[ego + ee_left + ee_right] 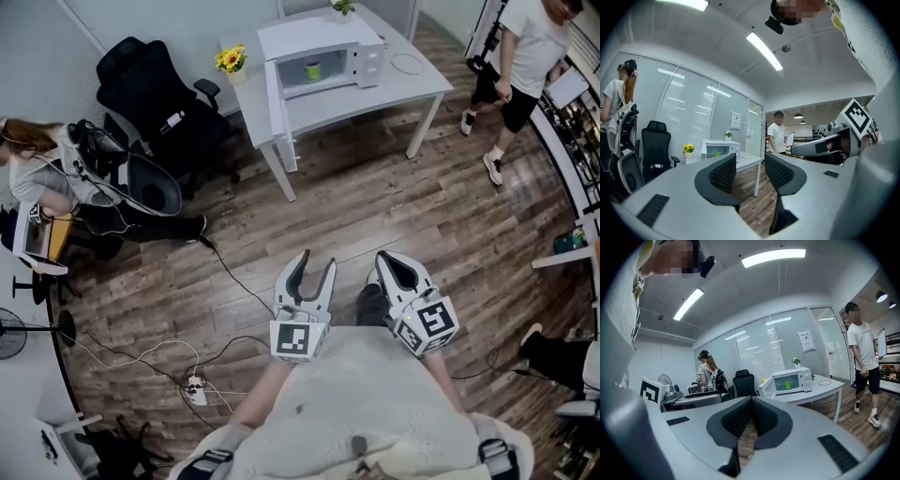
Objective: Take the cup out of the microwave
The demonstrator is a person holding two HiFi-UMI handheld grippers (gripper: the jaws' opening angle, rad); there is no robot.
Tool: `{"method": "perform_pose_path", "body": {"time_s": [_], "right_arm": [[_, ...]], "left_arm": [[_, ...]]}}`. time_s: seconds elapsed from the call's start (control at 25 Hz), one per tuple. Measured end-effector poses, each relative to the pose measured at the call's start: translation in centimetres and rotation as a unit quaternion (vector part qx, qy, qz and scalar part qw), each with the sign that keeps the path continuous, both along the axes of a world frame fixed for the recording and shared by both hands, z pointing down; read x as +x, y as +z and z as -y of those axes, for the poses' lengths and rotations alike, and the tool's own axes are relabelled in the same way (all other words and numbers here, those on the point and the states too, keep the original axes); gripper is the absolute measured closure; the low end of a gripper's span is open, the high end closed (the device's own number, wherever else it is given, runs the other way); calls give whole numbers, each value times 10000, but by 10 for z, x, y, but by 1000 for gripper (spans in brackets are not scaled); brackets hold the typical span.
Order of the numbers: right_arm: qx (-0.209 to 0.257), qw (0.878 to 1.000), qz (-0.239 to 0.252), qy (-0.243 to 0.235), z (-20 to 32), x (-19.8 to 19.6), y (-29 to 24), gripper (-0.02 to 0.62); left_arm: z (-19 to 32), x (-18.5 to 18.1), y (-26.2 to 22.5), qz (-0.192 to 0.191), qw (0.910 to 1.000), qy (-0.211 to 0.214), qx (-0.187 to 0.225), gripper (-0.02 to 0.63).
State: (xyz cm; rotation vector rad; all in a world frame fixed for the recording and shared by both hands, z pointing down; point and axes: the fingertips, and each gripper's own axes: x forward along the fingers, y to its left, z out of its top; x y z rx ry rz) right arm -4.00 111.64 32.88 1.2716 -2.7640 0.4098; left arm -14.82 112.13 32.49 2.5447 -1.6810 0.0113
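A white microwave stands on a white table across the room, its door swung open to the left. A small green cup sits inside it, and the cup also shows in the right gripper view. Both grippers are far from the table, held level over the wooden floor in front of my body. My left gripper is open with nothing between its pads. My right gripper is shut and empty.
Yellow flowers stand left of the microwave and a thin white ring lies to its right. A black office chair and a seated person are at the left. Another person stands at the right. A power strip with cables lies on the floor.
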Motion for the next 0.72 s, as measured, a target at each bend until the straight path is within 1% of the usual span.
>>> {"method": "perform_pose_path", "body": {"time_s": [0.16,0.36,0.52,0.64,0.72], "right_arm": [[29,10000,2,-52,39,52,-2,588],[96,9998,11,-195,94,81,7,588],[121,9995,1,-301,147,116,-13,588],[125,9993,14,-340,191,149,-29,588],[140,9992,23,-376,223,174,-32,588]], "left_arm": [[35,54,4,45,10000,-59,-15,399],[87,86,12,29,9999,-166,-20,399],[138,119,-6,24,9995,-316,-44,399],[180,151,-23,-25,9993,-376,25,399],[211,175,-26,-65,9990,-432,57,399]]}}
